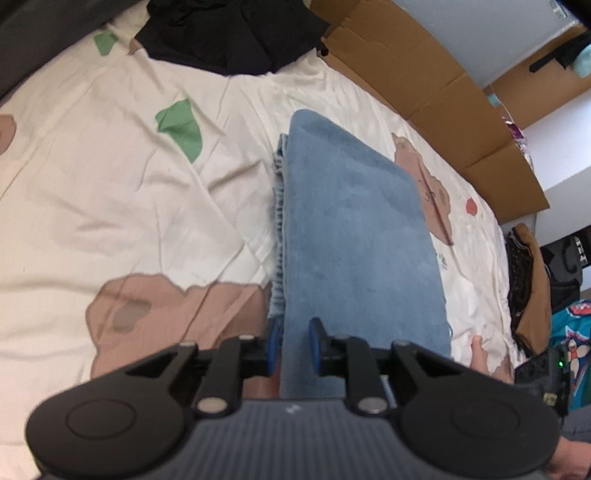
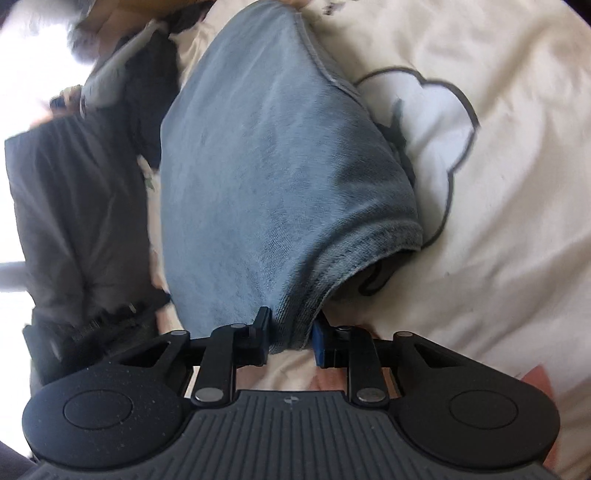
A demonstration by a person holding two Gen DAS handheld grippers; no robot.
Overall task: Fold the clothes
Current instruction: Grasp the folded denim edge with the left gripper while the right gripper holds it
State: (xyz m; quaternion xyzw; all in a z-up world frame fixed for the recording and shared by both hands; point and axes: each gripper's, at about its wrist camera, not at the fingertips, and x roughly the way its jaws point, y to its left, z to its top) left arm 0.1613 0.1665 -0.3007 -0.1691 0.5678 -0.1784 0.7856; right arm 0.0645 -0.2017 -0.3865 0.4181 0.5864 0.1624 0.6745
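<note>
Looking down both wrist views, I see my left gripper (image 1: 293, 345) with its blue pads narrowly parted around the near edge of the folded blue garment (image 1: 354, 229); whether they press on it I cannot tell. My right gripper (image 2: 291, 338) pinches the garment's hemmed corner, the cloth bunched tight between its pads. The garment lies across the cream patterned bedsheet (image 1: 129, 192), with a black garment (image 1: 236, 33) heaped farther back.
</note>
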